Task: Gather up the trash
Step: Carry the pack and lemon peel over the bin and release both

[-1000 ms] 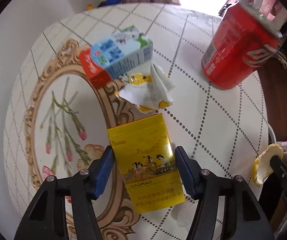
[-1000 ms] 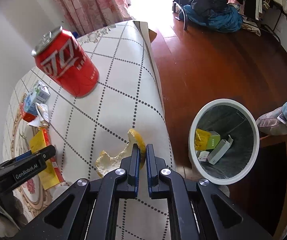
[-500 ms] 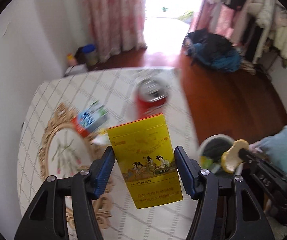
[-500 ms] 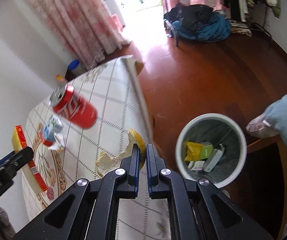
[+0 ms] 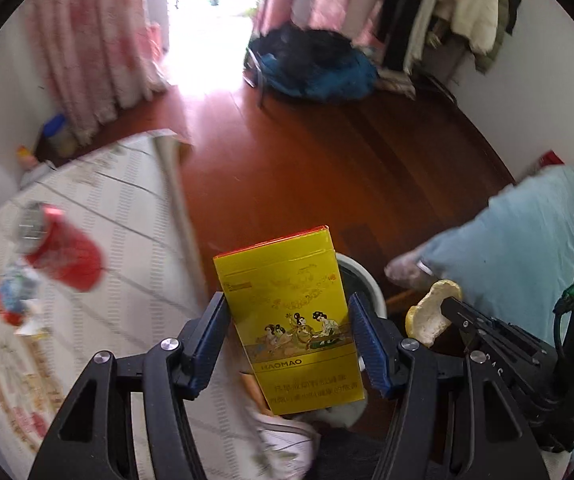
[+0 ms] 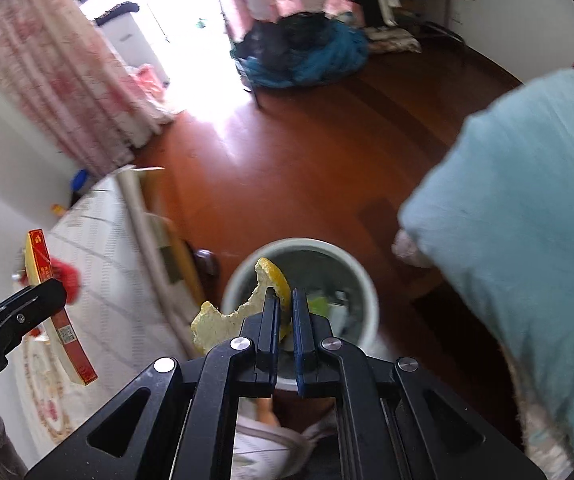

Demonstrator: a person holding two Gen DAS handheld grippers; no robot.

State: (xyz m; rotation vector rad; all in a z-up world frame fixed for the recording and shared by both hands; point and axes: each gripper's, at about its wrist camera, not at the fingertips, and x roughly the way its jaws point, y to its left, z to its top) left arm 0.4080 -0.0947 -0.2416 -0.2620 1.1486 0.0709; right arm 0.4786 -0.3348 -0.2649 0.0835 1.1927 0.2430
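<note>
**Trash collection: two pieces in hand, several left on the table**

- Left gripper (image 5: 287, 332): blue-padded fingers pressed against the sides of a flat yellow cardboard packet with red edges and printed figures (image 5: 291, 320). The packet is held upright in the air, off the table, with the bin rim showing just behind it.
- Right gripper (image 6: 283, 304): fingers nearly together, pinching a curved piece of yellow citrus peel with white pith (image 6: 243, 300). The peel hangs above the bin opening.
- Round white plastic waste bin with dark liner (image 6: 367, 296): stands on the red-brown wooden floor (image 6: 287, 168) beside the table edge. It already holds some items, a green and a white scrap among them; details are blurred.
- Table with a white diamond-patterned cloth (image 5: 127, 208): a red drink can (image 5: 63, 252) lies on it, and near that a small blue-and-white carton (image 5: 15, 288) with a scrap of wrapper beside it, both blurred.

Judged progress: partway. Some trash is binned, and two pieces look ready for release into the bin. The can, carton and wrapper appear not yet collected.
</note>
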